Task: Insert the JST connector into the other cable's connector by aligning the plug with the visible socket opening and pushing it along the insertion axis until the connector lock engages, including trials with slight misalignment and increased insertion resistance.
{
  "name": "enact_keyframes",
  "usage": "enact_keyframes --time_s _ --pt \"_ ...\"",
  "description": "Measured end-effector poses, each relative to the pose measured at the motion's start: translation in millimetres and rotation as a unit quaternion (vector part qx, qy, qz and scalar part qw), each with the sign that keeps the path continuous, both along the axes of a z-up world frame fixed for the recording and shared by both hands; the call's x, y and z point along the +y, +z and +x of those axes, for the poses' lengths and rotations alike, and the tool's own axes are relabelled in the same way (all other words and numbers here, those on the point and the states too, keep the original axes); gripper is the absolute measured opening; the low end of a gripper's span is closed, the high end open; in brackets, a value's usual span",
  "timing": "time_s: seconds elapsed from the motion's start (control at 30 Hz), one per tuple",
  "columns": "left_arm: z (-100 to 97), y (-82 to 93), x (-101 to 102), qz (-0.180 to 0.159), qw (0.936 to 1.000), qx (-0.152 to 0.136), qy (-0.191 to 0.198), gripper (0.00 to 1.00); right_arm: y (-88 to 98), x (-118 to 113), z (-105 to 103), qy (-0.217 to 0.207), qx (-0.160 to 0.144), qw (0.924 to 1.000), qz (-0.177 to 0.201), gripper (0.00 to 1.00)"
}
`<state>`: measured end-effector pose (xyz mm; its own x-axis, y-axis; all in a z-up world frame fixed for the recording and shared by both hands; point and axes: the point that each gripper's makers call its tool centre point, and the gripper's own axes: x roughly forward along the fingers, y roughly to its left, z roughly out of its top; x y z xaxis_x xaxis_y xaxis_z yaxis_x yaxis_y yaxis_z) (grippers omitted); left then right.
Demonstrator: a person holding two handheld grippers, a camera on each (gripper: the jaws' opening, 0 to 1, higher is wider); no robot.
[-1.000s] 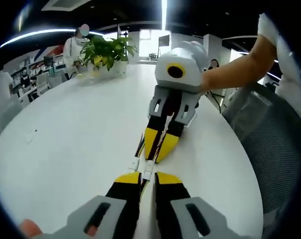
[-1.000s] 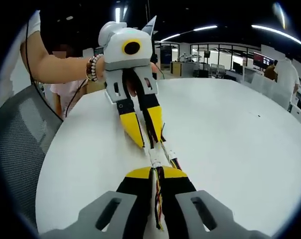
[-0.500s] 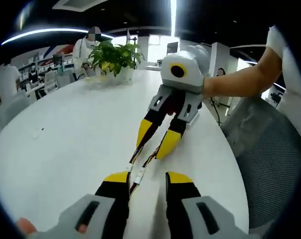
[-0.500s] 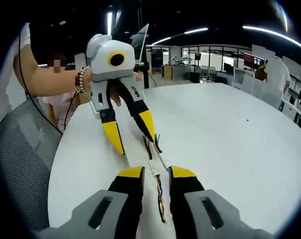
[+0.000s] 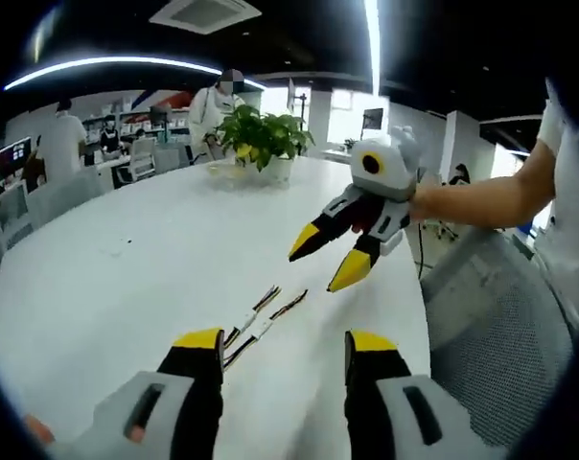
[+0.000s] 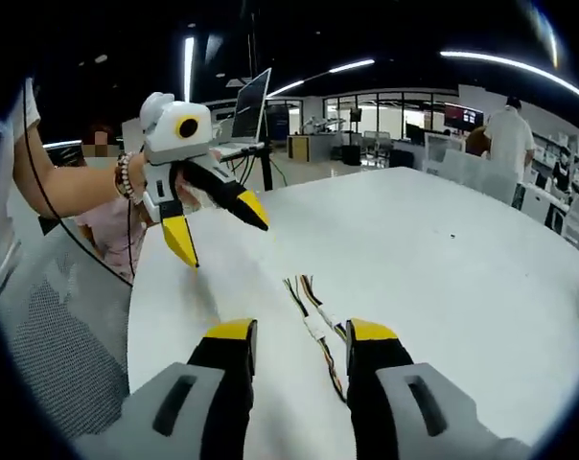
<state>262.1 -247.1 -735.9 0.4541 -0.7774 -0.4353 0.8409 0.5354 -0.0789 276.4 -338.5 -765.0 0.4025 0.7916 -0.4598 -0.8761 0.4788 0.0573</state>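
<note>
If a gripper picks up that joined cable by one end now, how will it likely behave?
The cable would probably droop: it is thin loose wires either side of a small white connector. It looks light, lying flat on the table. The loose wire ends would likely splay. Both grippers, left and right, are open and clear of it.

Potted plant (image 5: 261,144) on white table (image 5: 127,268); perhaps a laptop (image 6: 251,96).

Right gripper (image 6: 298,335): jaws spread, nothing held.
Joined cable (image 6: 315,326): laid on the white table (image 6: 443,259), between the jaws.
Left gripper (image 6: 218,225): raised beyond, jaws spread.
</note>
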Motion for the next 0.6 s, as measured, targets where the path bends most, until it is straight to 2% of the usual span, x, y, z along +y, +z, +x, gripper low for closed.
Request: enact_keyframes --time_s 0.17,0.23,0.33,0.43,0.5,0.6 --pt "-17.7 24.8 12 -0.021 0.9990 -0.018 0.034 0.63 17.7 -19 -9 -0.039 -0.005 0.9992 0.010 0.45" --pt "-25.1 29.2 18 -0.022 0.9985 -0.022 0.046 0.66 22.5 -28 -10 -0.056 -0.024 0.9981 0.006 0.45" --pt "-33.9 27.8 26 -0.014 0.9974 -0.034 0.061 0.70 22.4 -42 -18 -0.071 -0.029 0.9970 -0.009 0.49" --pt "-49.3 23.6 33 -0.013 0.9969 -0.019 0.075 0.71 22.6 -55 -28 -0.085 -0.019 0.9962 -0.011 0.58" --pt "-57.3 22.4 37 -0.008 0.9964 -0.020 0.082 0.72 25.0 -64 -37 -0.090 -0.016 0.9958 -0.008 0.58" --pt "-72.4 18.7 44 0.002 0.9955 -0.014 0.094 0.76 33.1 -80 -48 -0.112 -0.027 0.9933 -0.004 0.61"
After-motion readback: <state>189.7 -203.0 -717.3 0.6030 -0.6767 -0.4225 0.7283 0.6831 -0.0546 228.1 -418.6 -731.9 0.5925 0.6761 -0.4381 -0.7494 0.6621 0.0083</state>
